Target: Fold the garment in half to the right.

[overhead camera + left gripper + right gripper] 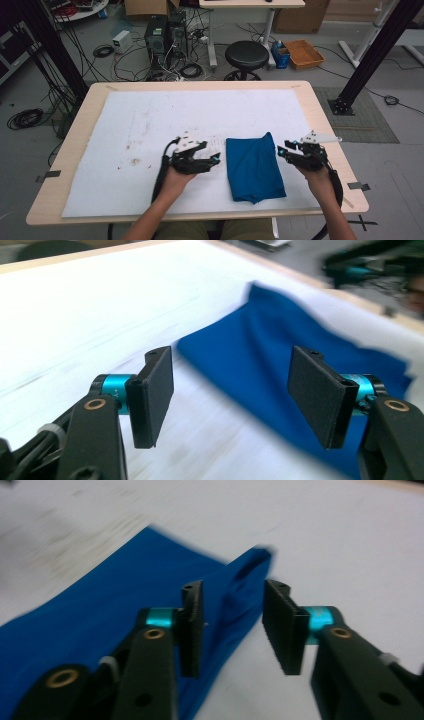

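High view shows the folded blue cloth (254, 169) lying flat at lower centre of the surface (150, 125), flanked by the left hand-held gripper (216, 160) and right hand-held gripper (281, 150), both released, freeing it.

One folded blue cloth (254, 167) lies on one white mat (150, 130); two grippers flank it, left gripper (216, 160) and right gripper (281, 151). One black stool (246, 54) stands beyond one table (80, 130); one orange tray (303, 54) sits on the floor.
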`<state>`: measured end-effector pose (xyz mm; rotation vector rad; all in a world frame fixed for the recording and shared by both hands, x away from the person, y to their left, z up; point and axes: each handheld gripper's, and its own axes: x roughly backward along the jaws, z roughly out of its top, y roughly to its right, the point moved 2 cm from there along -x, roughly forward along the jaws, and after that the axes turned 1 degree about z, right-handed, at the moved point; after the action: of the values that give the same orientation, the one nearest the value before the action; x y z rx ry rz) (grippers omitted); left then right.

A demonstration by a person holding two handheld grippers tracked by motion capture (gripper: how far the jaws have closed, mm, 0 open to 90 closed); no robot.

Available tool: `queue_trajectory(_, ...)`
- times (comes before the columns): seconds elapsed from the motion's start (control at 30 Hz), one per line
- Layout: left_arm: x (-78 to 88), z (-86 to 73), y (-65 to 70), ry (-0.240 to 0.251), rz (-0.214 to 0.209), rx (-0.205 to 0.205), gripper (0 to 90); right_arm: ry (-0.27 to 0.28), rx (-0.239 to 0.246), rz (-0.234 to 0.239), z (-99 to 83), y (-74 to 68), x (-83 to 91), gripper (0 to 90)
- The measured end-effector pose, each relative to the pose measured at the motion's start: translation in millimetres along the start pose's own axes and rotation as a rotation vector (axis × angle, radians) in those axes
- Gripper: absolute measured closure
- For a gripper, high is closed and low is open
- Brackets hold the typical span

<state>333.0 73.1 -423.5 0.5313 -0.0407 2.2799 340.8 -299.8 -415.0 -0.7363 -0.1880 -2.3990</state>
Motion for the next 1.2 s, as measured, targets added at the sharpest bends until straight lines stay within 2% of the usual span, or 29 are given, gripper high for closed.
queue_trajectory(0.07,15.3,-10.7,-15.5,0.003,0.039,0.017,34.9,-0.041,0.039,0.068,-11.9,-14.9,2.2,70.9)
queue_trajectory(0.1,21.7,-15.6,-22.5,0.005,0.057,0.027,34.6,-0.066,0.077,0.099,-17.9,-23.2,1.0,75.7)
queue_trajectory(0.17,33.5,-24.1,-34.8,0.004,0.088,0.049,34.6,-0.135,0.167,0.1,-29.1,-36.5,-4.1,82.1)
queue_trajectory(0.2,40.2,-28.0,-40.5,0.008,0.102,0.063,34.6,-0.166,0.192,0.103,-33.6,-40.0,-6.9,84.4)
queue_trajectory(0.27,48.6,-32.2,-46.2,0.018,0.114,0.077,34.7,-0.207,0.203,0.103,-40.5,-40.1,-9.3,88.0)
queue_trajectory(0.33,56.3,-35.6,-50.7,0.027,0.123,0.083,34.6,-0.212,0.203,0.088,-44.9,-37.0,-4.2,90.0)
queue_trajectory(0.4,61.8,-37.8,-54.6,0.03,0.134,0.087,34.6,-0.232,0.232,0.055,-50.2,-35.7,3.4,90.0)
queue_trajectory(0.5,66.2,-37.7,-58.7,0.038,0.137,0.095,34.7,-0.255,0.199,0.057,-56.5,-33.6,14.4,90.0)
queue_trajectory(0.53,67.0,-37.0,-59.1,0.042,0.141,0.098,34.6,-0.273,0.184,0.066,-56.8,-33.1,17.2,85.7)
queue_trajectory(0.57,67.7,-36.2,-59.2,0.043,0.143,0.096,34.7,-0.282,0.174,0.071,-55.2,-31.9,19.3,74.8)
queue_trajectory(0.6,68.0,-35.5,-58.9,0.045,0.141,0.095,34.6,-0.273,0.143,0.07,-51.6,-30.3,21.1,71.4)
queue_trajectory(0.67,67.8,-34.9,-57.7,0.047,0.14,0.09,34.7,-0.206,0.108,0.084,-39.8,-27.4,24.5,71.3)
queue_trajectory(0.73,66.2,-35.2,-56.5,0.04,0.133,0.081,34.6,-0.157,0.098,0.081,-24.4,-27.1,20.0,71.5)
queue_trajectory(0.83,63.5,-36.4,-55.1,0.03,0.123,0.079,34.7,-0.115,0.131,0.057,-0.3,-31.9,-6.9,74.0)
queue_trajectory(0.87,62.8,-36.8,-54.7,0.028,0.119,0.08,34.7,-0.123,0.144,0.043,7.1,-33.4,-20.4,75.6)
queue_trajectory(0.93,62.9,-37.4,-54.3,0.027,0.115,0.077,34.6,-0.144,0.134,0.026,17.7,-32.0,-50.7,78.9)
queue_trajectory(0.97,63.1,-37.5,-54.1,0.03,0.113,0.078,34.6,-0.175,0.11,0.012,19.9,-28.5,-65.4,80.7)
queue_trajectory(1.03,64.6,-37.5,-54.8,0.032,0.111,0.078,34.6,-0.264,0.065,-0.048,17.4,-16.2,-87.8,80.8)
queue_trajectory(1.07,65.2,-37.6,-55.3,0.032,0.107,0.079,34.7,-0.249,0.009,-0.038,15.5,-8.7,-91.9,80.7)
queue_trajectory(1.1,65.6,-38.0,-56.0,0.033,0.11,0.08,34.7,-0.22,-0.036,-0.062,14.8,-1.3,-90.9,80.0)
queue_trajectory(1.17,66.1,-39.3,-57.5,0.028,0.113,0.083,34.6,-0.192,-0.073,-0.126,13.2,10.6,-86.1,67.3)
queue_trajectory(1.2,66.1,-39.8,-58.0,0.026,0.116,0.087,34.7,-0.183,-0.111,-0.126,11.6,15.6,-83.2,66.5)
